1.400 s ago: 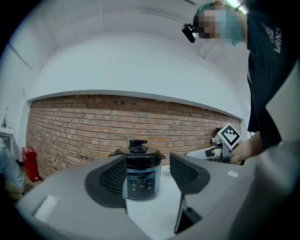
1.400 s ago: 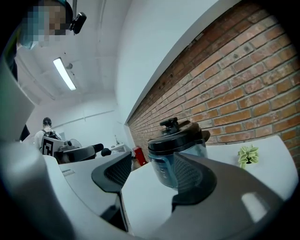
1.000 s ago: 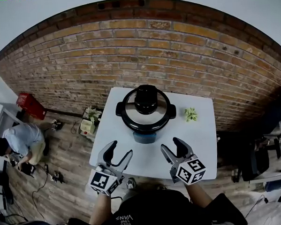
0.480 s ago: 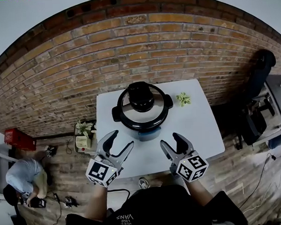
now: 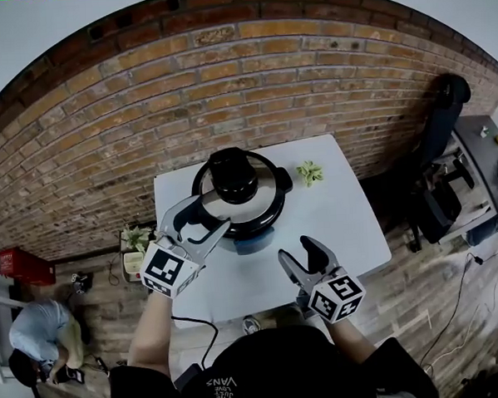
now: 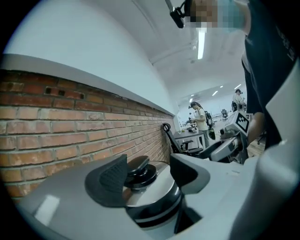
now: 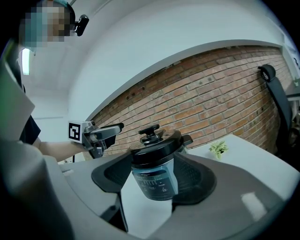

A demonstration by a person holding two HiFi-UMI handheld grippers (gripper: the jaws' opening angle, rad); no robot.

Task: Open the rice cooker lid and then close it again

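The round black rice cooker [image 5: 248, 209], with a steel lid and a blue-grey front panel, stood upright at the far middle of the white counter [image 5: 338, 223], close to the red brick wall [image 5: 226, 87]. The left hand-held gripper [image 5: 202, 221] hung over the cooker's near left edge and aimed at the lid's black knob [image 5: 233, 175]. In the left gripper view its jaws stood well apart, gripping nothing. The knob [image 6: 138, 171] showed between the left hand-held gripper's [image 6: 147, 172] pads, a little beyond them. No view made clear whether a finger touched the lid. The right hand-held gripper [image 5: 297, 251] was held over the near part of the counter, apart from the cooker and to its right front. Its jaws gaped wide and were empty. In the right gripper view the cooker [image 7: 154, 161] stood framed beyond the right hand-held gripper [image 7: 154, 180], with the left hand-held gripper [image 7: 101, 136] to its left.

The cooker's knob pointed straight up and its front panel [image 7: 153, 183] faced the person. Its two black side lugs lay on a line running left to right across the counter. The lid sat shut on the pot, so the inside was hidden. A small green sprig [image 5: 309, 172] lay on the counter just right of the cooker.
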